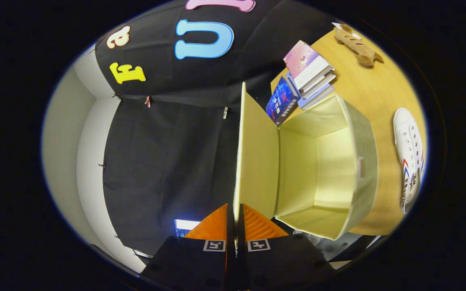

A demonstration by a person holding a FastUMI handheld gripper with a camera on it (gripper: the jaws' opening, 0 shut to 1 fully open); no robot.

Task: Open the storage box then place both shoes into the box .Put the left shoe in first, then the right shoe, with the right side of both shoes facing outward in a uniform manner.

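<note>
Pale cream board ran edge-on between the jaws: the gripper (pixel 235 226) was closed down on the rim of the storage box's lid (pixel 255 161), both fingers pressed against the thin panel with barely a gap left between them. The lid stood swung up, clear of the mouth, and stretched away from the fingertips toward its hinge line on the storage box (pixel 352 169) just beyond and to one side. The box sat on a wooden table (pixel 378 93) with its cavity exposed and nothing visible inside.

Judging by its look, the lid was a light, fabric-covered card sheet, fairly stiff across its face but likely to flex or flop if released early; a pinch at the free edge seemed the sensible hold, since it gave the most leverage about the hinge. The box walls looked like the same light stuff, so it could probably skid on the table if pulled hard.

Past the box lay a white canvas shoe (pixel 409 157) with striped trim, well apart from the fingers. It looked soft in the upper and firmer at the sole; the heel collar or side wall would probably take a grip best. A stack of books (pixel 308 79) and a brown toy (pixel 356 44) lay further off.
</note>
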